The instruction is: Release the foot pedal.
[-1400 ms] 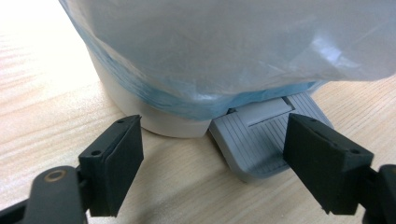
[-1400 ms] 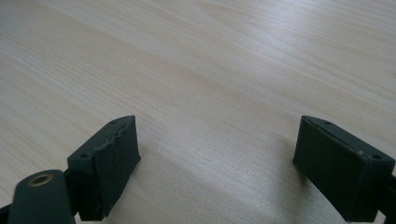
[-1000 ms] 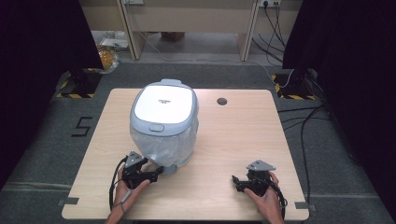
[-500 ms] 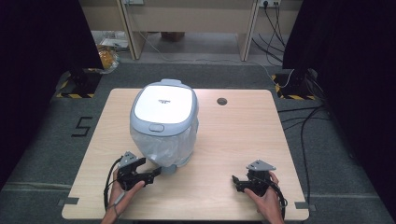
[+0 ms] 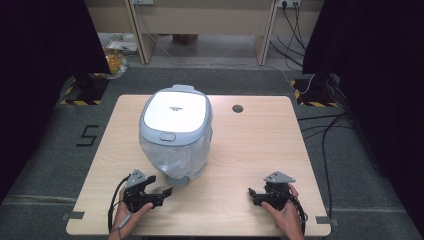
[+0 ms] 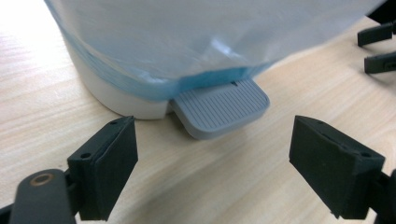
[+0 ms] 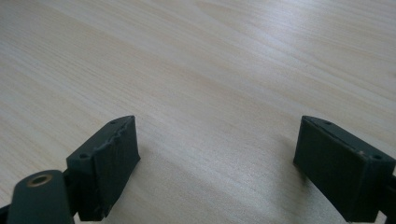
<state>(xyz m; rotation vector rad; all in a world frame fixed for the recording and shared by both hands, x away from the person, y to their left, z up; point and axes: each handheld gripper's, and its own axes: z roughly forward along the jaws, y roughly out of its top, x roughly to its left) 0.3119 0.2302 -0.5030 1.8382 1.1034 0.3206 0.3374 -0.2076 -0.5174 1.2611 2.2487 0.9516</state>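
The left hand-held gripper (image 6: 212, 172) is being held spread, its jaws having just been opening, nothing between them, just short of the grey pedal (image 6: 222, 109) of the lined bin (image 5: 176, 131) on the table (image 5: 250, 150). The right hand-held gripper (image 7: 215, 168) is being held spread over bare wood. The loose liner (image 6: 196, 42) could be snagged if the pedal is approached high.
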